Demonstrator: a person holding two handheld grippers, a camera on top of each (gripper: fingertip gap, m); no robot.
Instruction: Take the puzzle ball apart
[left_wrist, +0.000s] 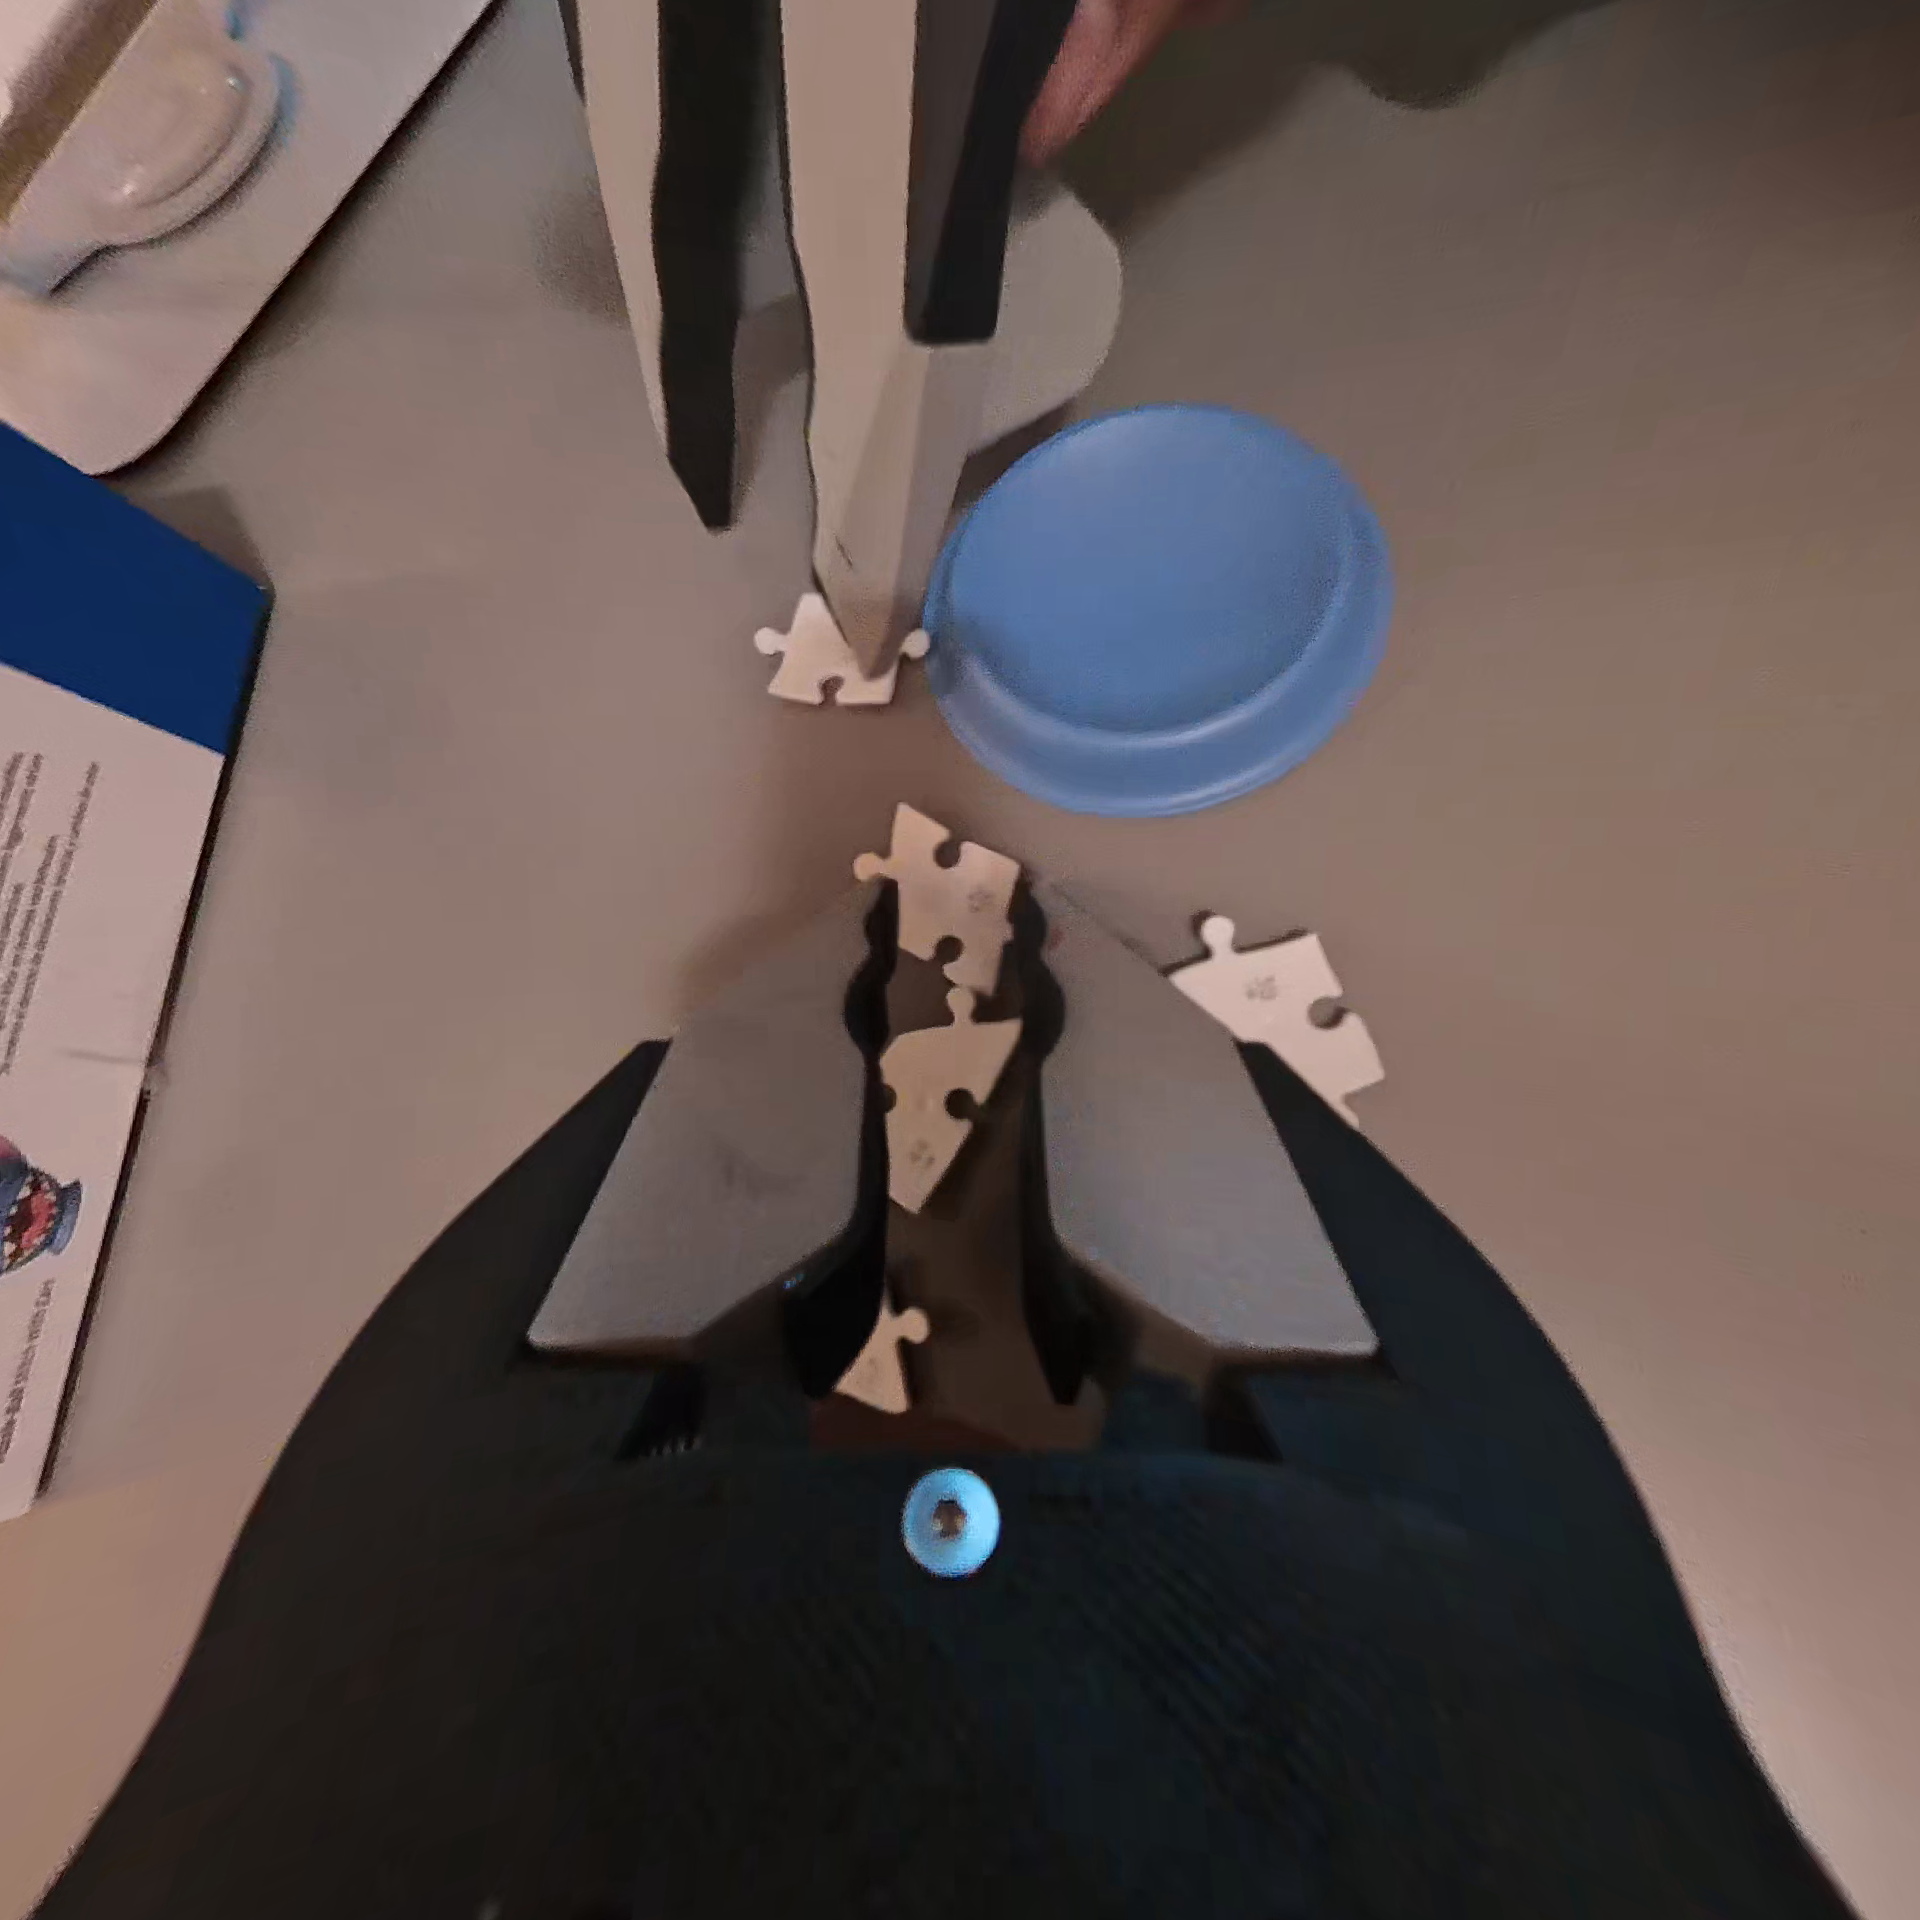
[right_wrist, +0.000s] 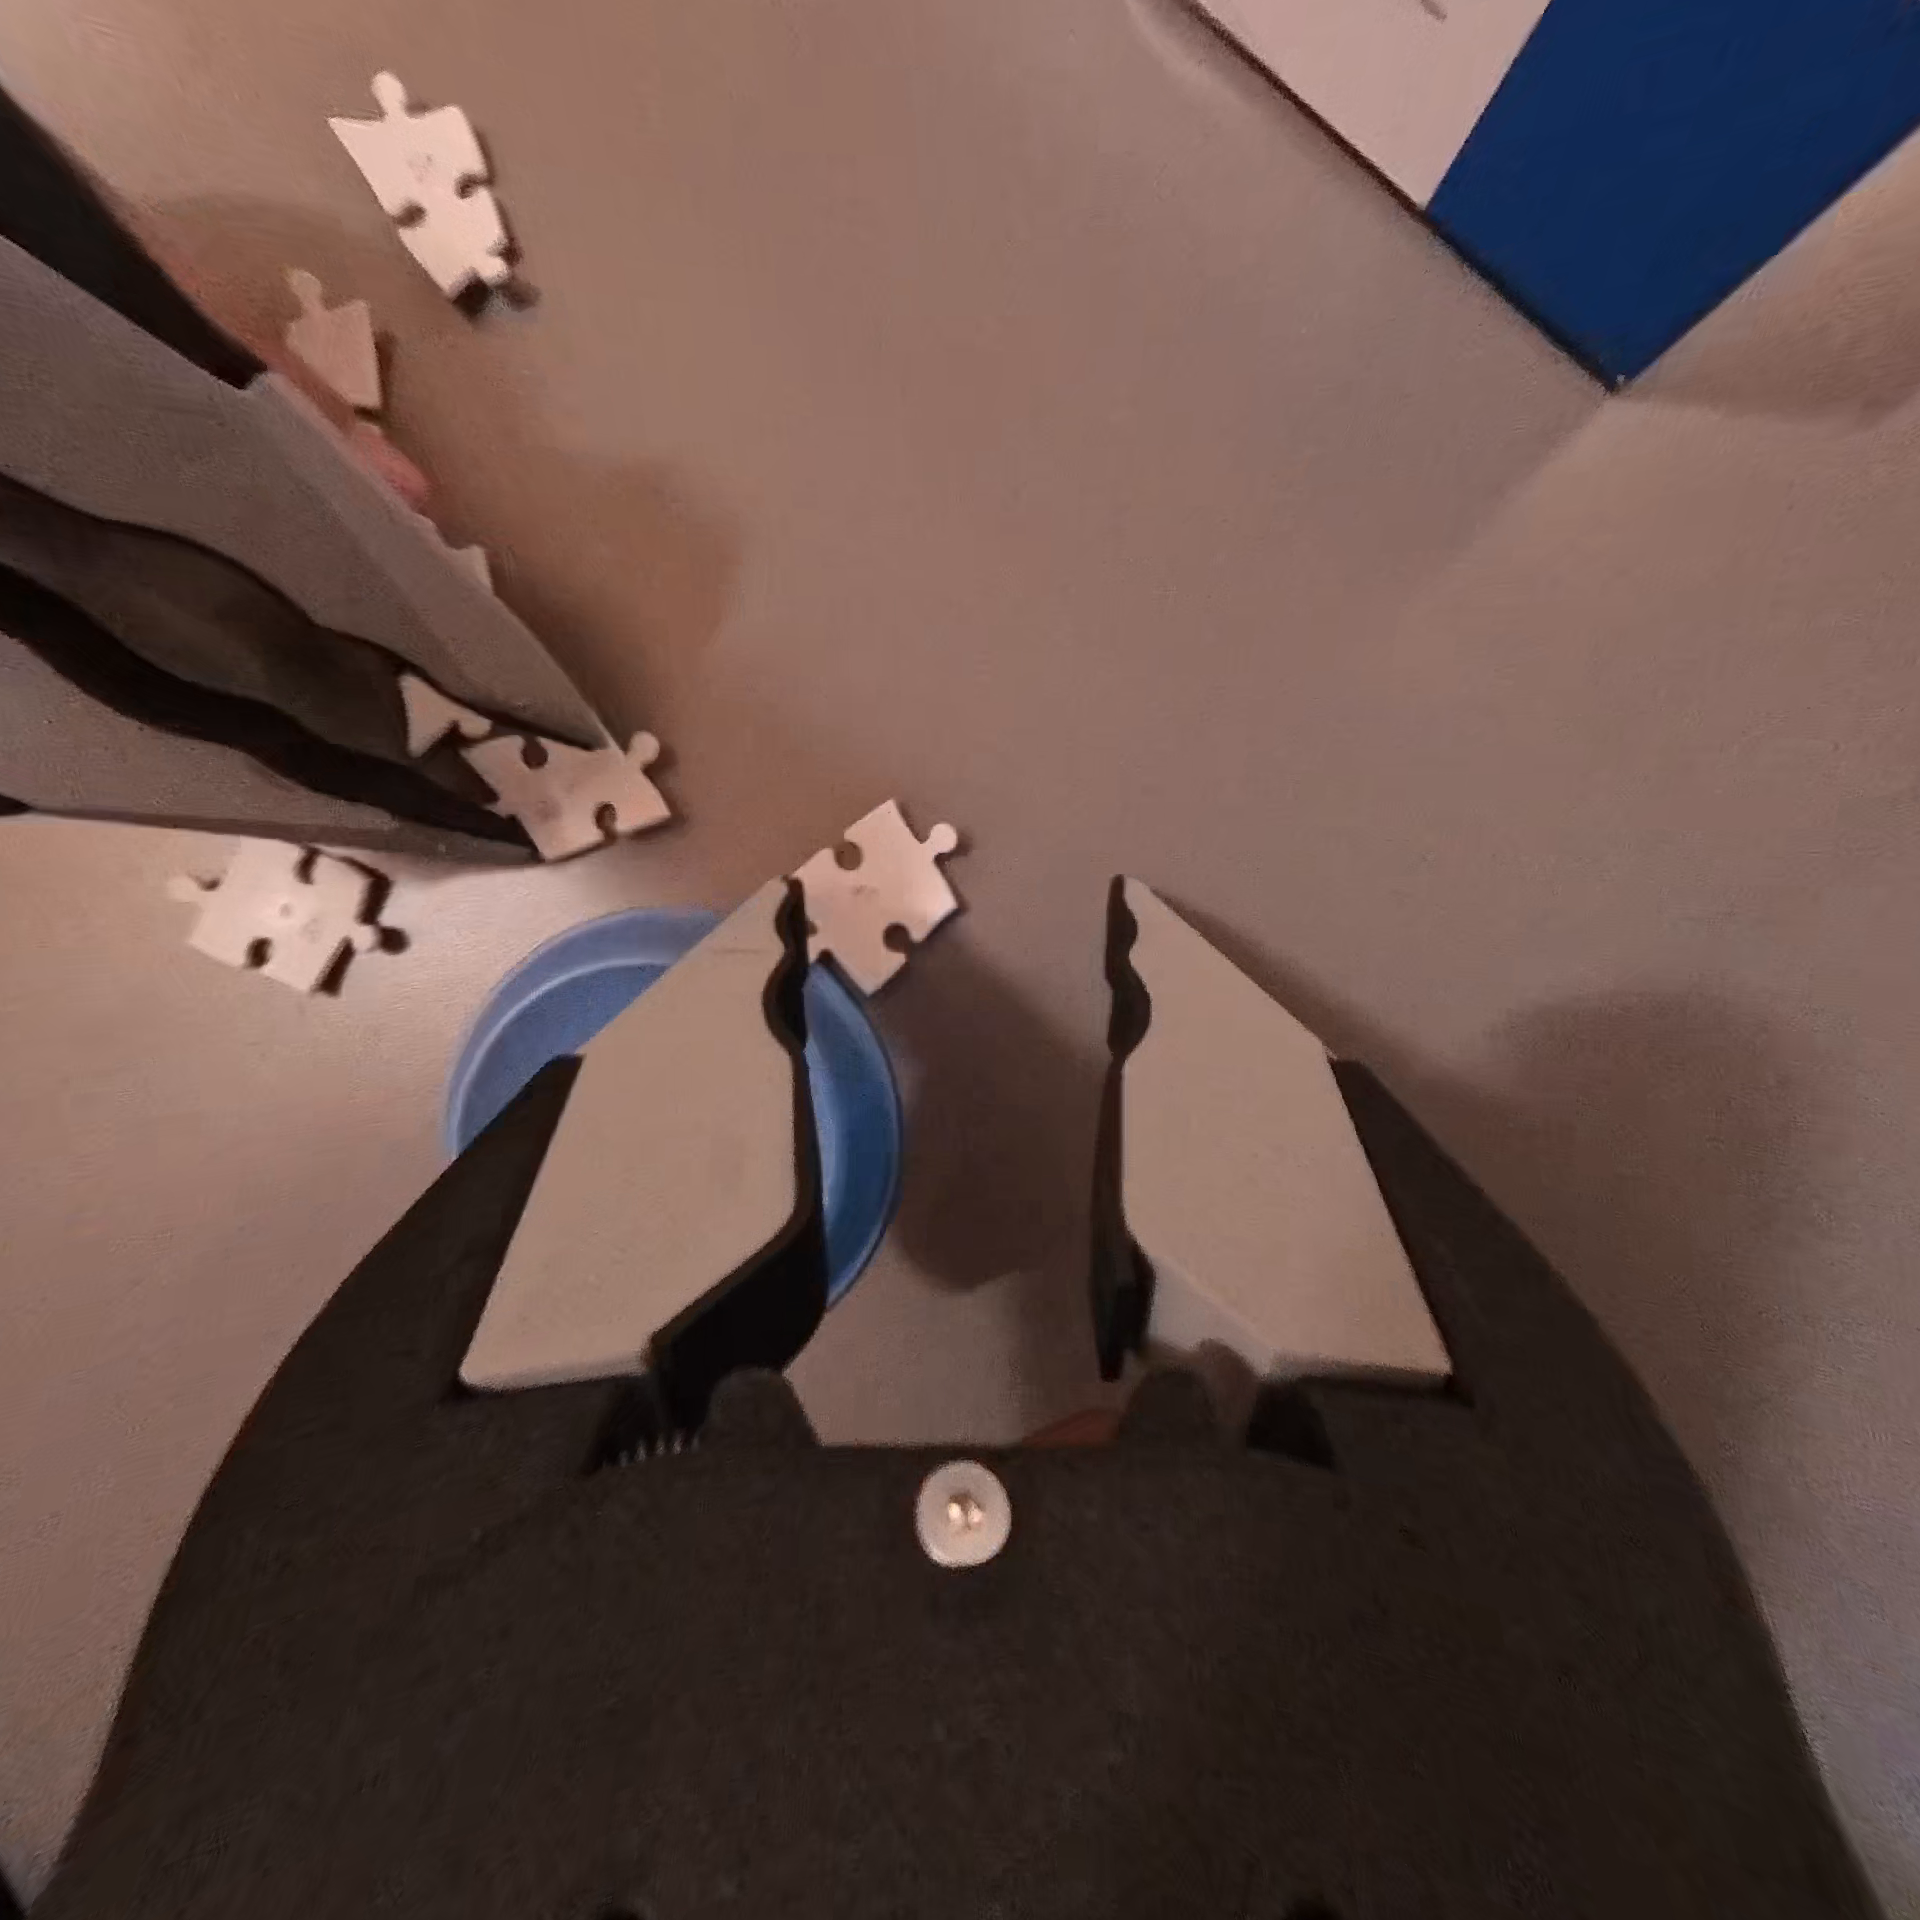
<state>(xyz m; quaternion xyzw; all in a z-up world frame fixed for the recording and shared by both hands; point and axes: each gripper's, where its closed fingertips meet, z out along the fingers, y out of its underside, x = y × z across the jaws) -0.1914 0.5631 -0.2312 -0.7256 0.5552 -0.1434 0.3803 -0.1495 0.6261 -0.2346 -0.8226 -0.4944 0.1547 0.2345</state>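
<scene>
The left gripper (left_wrist: 951, 894) points steeply down at the grey tabletop (left_wrist: 468, 790), its grey fingers narrowed around a pale jigsaw piece (left_wrist: 961, 909) that lies between the tips; whether the pads press on it cannot be told. A second pale piece (left_wrist: 930, 1112) lies farther back between the same fingers, and a third (left_wrist: 1288, 1008) just right of them. Beyond sits an upturned round blue plastic lid (left_wrist: 1158, 608). The right gripper (right_wrist: 956, 894) reaches in from the far side, jaws spread wide and holding nothing, one fingertip (left_wrist: 878, 634) resting on another pale jigsaw piece (right_wrist: 883, 899) beside the lid. A blue and white printed box (left_wrist: 94, 831) lies at the left.
</scene>
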